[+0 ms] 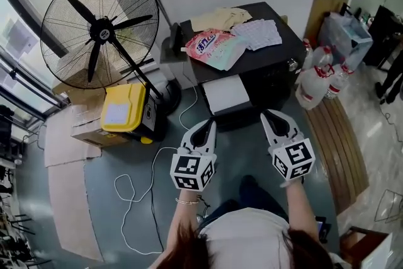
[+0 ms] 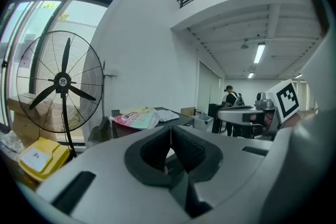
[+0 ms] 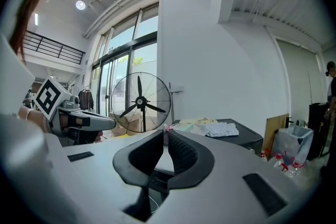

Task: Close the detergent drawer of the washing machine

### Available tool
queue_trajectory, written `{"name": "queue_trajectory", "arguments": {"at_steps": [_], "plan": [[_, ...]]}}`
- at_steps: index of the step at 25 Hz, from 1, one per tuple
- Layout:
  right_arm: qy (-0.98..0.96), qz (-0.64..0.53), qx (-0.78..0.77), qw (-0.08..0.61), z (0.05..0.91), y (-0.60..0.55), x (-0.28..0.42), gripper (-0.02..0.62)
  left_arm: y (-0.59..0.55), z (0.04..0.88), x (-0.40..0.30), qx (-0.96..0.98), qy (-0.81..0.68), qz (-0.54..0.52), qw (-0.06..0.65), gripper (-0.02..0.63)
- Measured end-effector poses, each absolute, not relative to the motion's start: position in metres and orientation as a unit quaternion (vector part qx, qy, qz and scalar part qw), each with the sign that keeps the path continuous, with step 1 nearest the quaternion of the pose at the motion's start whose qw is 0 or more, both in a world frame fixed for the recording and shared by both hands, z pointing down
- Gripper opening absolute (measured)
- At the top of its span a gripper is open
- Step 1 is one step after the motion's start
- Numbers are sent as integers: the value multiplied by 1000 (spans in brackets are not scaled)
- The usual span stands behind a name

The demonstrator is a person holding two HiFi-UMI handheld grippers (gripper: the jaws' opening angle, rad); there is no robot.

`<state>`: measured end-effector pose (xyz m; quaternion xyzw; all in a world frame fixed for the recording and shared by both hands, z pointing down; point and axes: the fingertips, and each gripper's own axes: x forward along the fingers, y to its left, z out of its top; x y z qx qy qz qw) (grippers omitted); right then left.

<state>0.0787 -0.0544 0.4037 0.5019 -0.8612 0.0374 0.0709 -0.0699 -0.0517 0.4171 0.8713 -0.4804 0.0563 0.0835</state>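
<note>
We hold both grippers with jaws pressed together and empty. The left gripper (image 1: 208, 127) and right gripper (image 1: 269, 116) point at the washer (image 1: 277, 69) from just near of it. The drawer (image 1: 225, 95) juts open from the washer's near face, between the two tips and closer to the left one.

We'd best set a closed tip against the middle of its front and push straight in, since a shove at a corner would likely skew it. Its white inside looks bare, though we cannot be sure.

On the washer lie a pouch (image 1: 214, 47) and cloths (image 1: 255, 33). To the right stand clear bottles (image 1: 315, 80) and a bin (image 1: 347, 36), contents unclear. A yellow box (image 1: 124, 108) sits at left, lid on.
</note>
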Motion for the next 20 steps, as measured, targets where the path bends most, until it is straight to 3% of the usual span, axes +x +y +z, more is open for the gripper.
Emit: {"name": "queue_trajectory", "arguments": {"at_steps": [8,11,20], "plan": [[-869,62,483,94,434,-95,90,81,-80,444,-74,858,-500,56,105,22],[-872,69,474,103,445,-105,90,92,-88,457,-77,855,-501,61,119,95],[-878,94,450,131,481,-133,94,103,-101,504,-85,844,-505,88,159,132]]}}
